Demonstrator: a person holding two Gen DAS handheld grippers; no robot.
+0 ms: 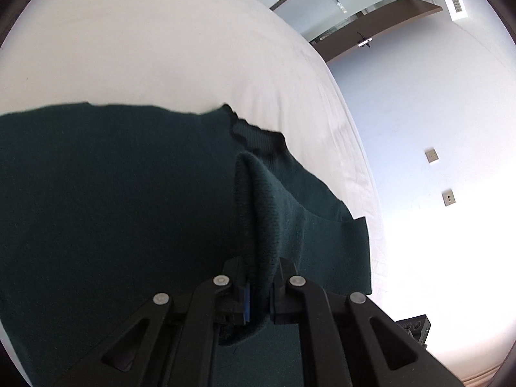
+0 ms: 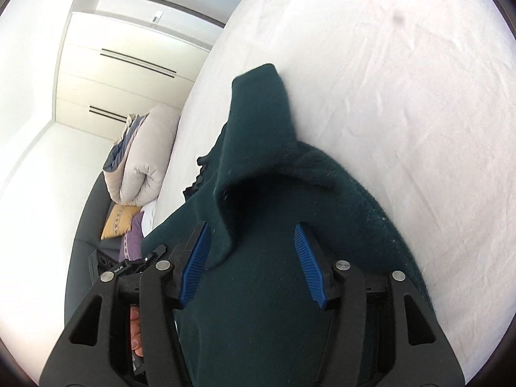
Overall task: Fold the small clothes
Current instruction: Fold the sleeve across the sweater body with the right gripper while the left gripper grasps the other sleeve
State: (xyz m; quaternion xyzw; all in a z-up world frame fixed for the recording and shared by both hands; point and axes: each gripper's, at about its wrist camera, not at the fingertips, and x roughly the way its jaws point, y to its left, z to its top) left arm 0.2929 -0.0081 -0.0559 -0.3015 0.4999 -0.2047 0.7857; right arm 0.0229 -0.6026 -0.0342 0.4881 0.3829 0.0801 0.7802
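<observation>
1. A dark green sweater (image 1: 113,193) lies spread on the white bed (image 1: 161,48).
2. The left gripper (image 1: 259,290) has its fingers narrow, pinching a raised fold of the sweater.
3. The right gripper (image 2: 251,264) has its fingers (image 2: 309,264) wide apart over the sweater, gripping nothing; a bunched fold rises just ahead of them.
4. Beside the bed, a folded duvet (image 2: 142,161) and a yellow cushion (image 2: 117,221) rest on a dark sofa (image 2: 84,225).

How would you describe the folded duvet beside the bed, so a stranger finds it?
Start at the white bed sheet. On the dark sofa beside its edge lies a folded beige duvet, far bulkier than the small yellow cushion below it.
</observation>
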